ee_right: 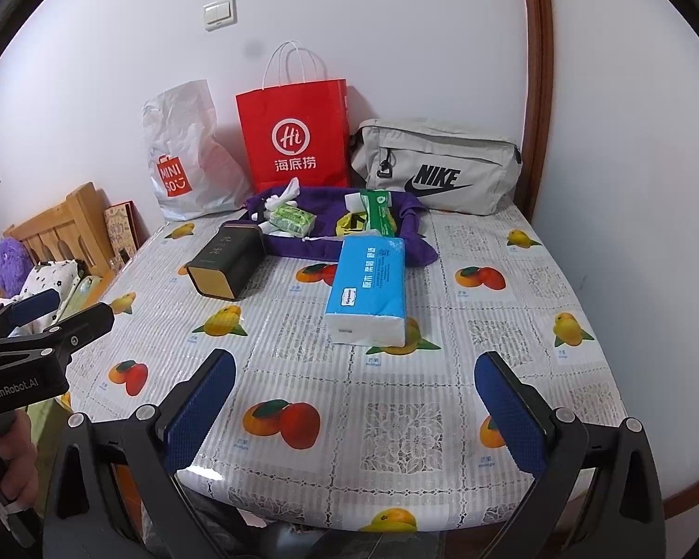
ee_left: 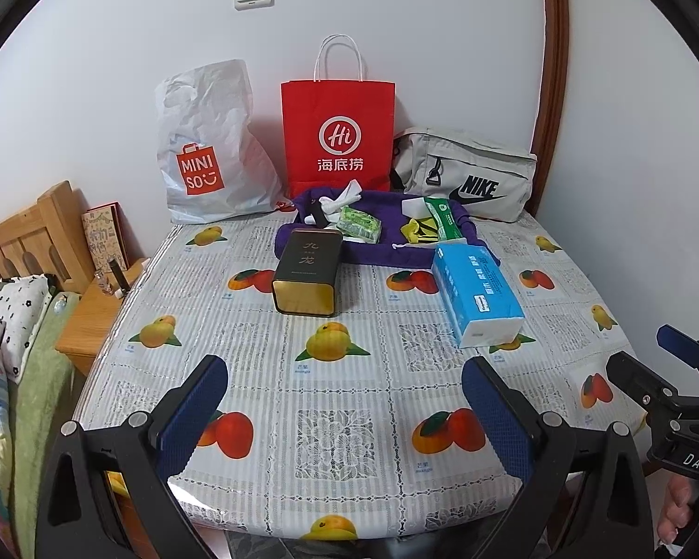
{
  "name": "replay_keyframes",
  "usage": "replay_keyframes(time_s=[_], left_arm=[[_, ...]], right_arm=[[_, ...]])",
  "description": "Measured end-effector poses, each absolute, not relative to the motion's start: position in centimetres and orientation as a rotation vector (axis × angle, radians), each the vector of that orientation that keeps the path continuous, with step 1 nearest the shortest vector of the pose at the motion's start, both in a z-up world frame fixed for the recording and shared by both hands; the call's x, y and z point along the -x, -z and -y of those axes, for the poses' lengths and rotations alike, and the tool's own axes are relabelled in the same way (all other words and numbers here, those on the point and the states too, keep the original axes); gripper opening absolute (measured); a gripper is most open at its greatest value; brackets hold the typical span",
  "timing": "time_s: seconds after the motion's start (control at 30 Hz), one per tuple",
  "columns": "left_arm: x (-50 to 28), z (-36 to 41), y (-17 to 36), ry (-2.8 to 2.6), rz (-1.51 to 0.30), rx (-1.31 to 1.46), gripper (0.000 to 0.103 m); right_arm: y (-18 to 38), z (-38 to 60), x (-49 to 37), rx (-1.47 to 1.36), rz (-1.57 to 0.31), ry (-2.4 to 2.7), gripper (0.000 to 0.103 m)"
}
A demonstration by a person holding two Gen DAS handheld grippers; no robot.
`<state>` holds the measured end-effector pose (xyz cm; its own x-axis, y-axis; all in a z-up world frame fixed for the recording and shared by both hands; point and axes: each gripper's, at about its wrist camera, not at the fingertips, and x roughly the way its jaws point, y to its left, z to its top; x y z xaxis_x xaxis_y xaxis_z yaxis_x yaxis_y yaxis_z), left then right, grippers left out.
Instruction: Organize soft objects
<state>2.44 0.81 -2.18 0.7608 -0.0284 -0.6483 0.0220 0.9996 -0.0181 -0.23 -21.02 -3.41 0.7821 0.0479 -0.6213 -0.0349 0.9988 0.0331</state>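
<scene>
the blue tissue pack [ee_left: 477,293] lay flat on the fruit-print tablecloth [ee_left: 349,419], ahead of the left gripper [ee_left: 345,412] and beyond its right finger; in the right wrist view it sat ahead, between the two fingers of the right gripper [ee_right: 355,407]. its far end touched the purple cloth tray [ee_left: 387,256], which held a green wipes pack [ee_left: 361,223], a green-and-white packet [ee_left: 442,219] and white scraps. a dark tea tin [ee_left: 308,272] lay on its side ahead of the left finger. behind stood a miniso bag [ee_left: 209,149], a red paper bag [ee_left: 338,135] and a grey nike pouch [ee_left: 466,177]. both grippers hovered with fingers spread apart, holding nothing.
</scene>
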Motion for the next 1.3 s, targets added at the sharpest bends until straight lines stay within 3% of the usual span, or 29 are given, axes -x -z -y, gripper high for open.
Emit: replay_keyframes(time_s=[1.3], left_arm=[[-1.92,-1.13,2.25,0.026,-0.700,0.014,0.102]], right_arm=[[3.59,20.51,0.15,-0.017,-0.675,-0.049,0.101]])
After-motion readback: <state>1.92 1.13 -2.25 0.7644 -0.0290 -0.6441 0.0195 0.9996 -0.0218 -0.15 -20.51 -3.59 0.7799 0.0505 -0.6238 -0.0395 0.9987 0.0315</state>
